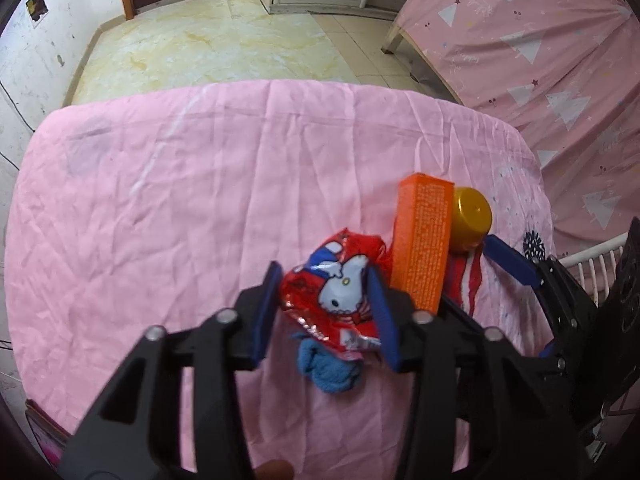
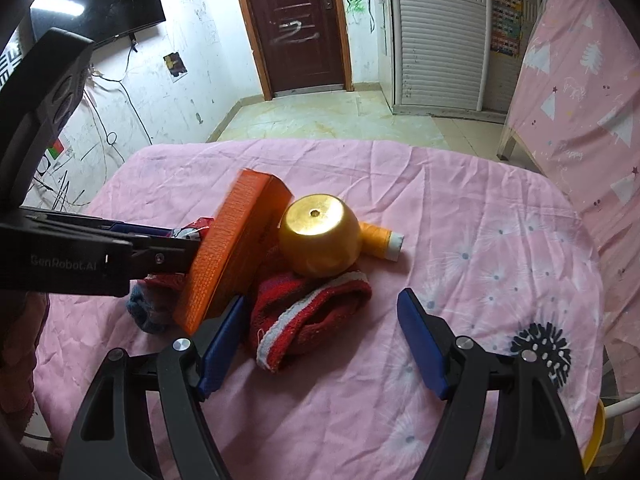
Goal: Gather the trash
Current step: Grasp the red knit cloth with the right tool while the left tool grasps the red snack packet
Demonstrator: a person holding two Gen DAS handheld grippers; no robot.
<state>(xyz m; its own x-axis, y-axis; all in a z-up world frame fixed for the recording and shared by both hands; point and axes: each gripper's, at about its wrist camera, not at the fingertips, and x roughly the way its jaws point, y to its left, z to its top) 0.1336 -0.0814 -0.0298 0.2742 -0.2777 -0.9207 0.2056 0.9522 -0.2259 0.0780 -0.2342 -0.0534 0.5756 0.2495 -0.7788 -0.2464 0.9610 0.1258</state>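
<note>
A crumpled red snack wrapper with a white rabbit print sits between the fingers of my left gripper, which is shut on it, just above a blue cloth. An orange box stands on edge right of it, with a gold bowl upside down behind. In the right wrist view the orange box, the gold bowl, an orange tube and a red sock lie together. My right gripper is open, its fingers either side of the red sock.
Everything lies on a table under a pink cloth. A bed with a pink sheet stands to the right. A black spiky ball and a yellow rim are at the table's right edge. A door is beyond.
</note>
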